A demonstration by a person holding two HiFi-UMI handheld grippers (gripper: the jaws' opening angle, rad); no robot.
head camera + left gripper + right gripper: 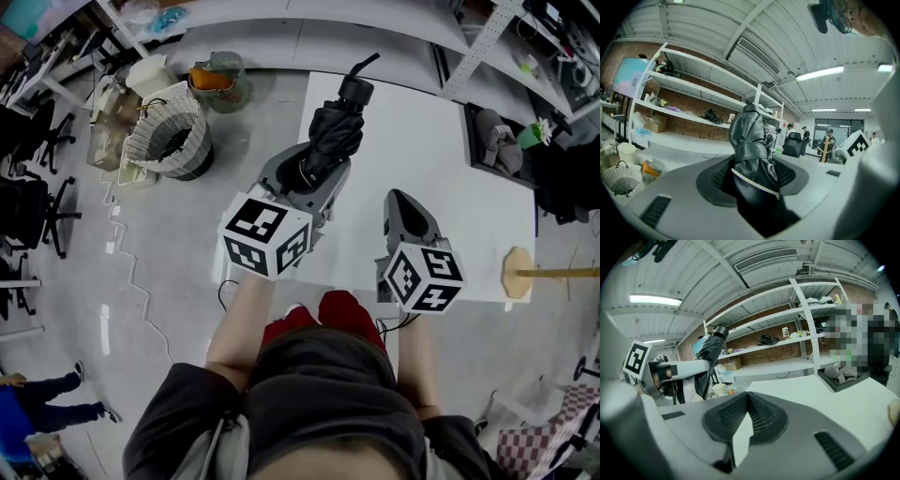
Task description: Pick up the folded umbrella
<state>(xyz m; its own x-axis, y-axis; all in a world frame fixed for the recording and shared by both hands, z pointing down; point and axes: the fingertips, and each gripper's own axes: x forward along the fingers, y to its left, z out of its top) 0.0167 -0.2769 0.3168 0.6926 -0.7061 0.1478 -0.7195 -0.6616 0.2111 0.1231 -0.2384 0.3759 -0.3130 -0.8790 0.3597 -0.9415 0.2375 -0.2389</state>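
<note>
The folded black umbrella [333, 131] is held up off the white table [441, 141], its handle end pointing away from me. My left gripper [307, 180] is shut on the umbrella's wrapped canopy. In the left gripper view the umbrella [750, 140] fills the space between the jaws, strap band showing, and rises in front of the shelves. My right gripper [398, 199] hovers over the table's near part, to the right of the umbrella, jaws together and empty. In the right gripper view the jaw tips [747, 401] meet, and the umbrella [711, 348] and left gripper [675, 370] appear at left.
A white wicker basket [173, 136] and a bin with orange contents [217, 82] stand on the floor to the table's left. A wooden stand [525, 274] is by the table's right corner. A dark tray of cloth [497, 141] lies at right. Shelving [684, 98] lines the back wall.
</note>
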